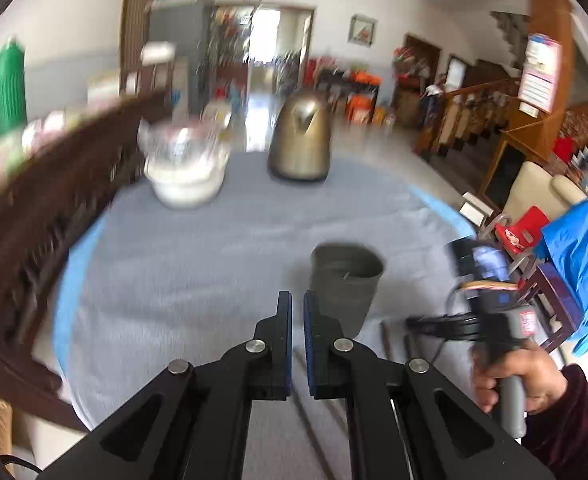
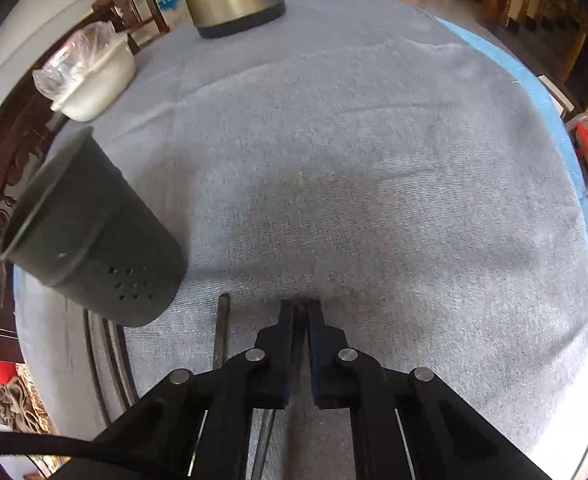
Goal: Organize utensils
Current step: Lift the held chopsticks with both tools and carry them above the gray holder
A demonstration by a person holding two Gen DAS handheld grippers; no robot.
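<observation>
Pickup step, I'd say: right gripper (image 2: 301, 312) pinches a chopstick (image 2: 262, 436), left gripper (image 1: 297, 304) is closed and empty. Holder cup (image 2: 94, 236) sits at ten o'clock; next, lift and tip it in.

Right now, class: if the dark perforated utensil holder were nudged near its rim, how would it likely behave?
The utensil holder looks tall, with its rim wider than its base, so a high push would probably tip it. It seems thin-walled and empty, so likely light. The cloth-covered table should resist sliding, favouring tipping.

Home — kettle (image 1: 299, 138), staircase (image 1: 509, 36).
</observation>
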